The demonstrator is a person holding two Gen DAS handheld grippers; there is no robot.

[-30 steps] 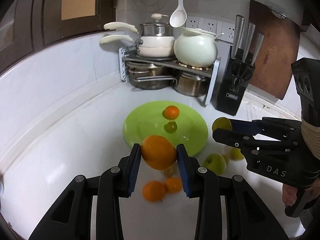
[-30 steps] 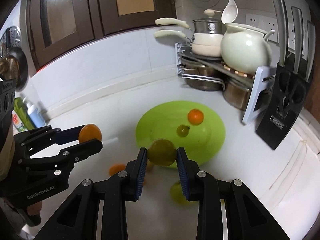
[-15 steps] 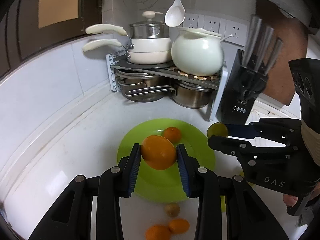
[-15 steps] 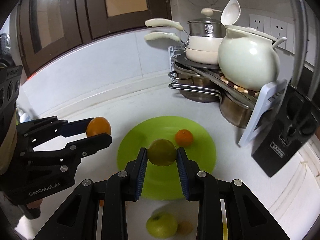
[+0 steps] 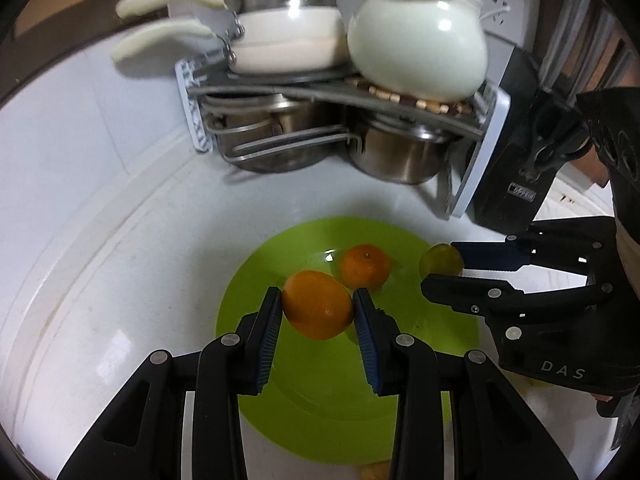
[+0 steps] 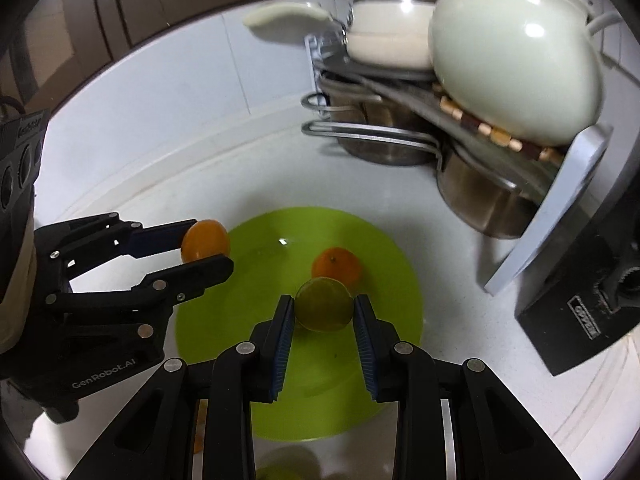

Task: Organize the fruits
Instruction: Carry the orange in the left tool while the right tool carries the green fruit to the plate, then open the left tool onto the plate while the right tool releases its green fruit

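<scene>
A smooth, round orange (image 5: 318,305) is clamped between the blue ribbed pads of the left hand-held gripper (image 5: 317,312), over the lower centre of a glossy green plate (image 5: 256,264). A dull green fruit (image 6: 324,303) is pinched in the right hand-held gripper (image 6: 323,312). A tangerine (image 5: 365,266) lies on the plate, stem up. Both grippers have been brought closer over the plate. Steel pots (image 5: 400,152) stand on the white tabletop (image 5: 120,240), upper frame.

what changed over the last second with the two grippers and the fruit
Both grippers moved forward, from the counter short of the green plate to over it: the left gripper with its orange, the right gripper with its green fruit. Nothing was let go. The small orange stayed on the plate.
</scene>
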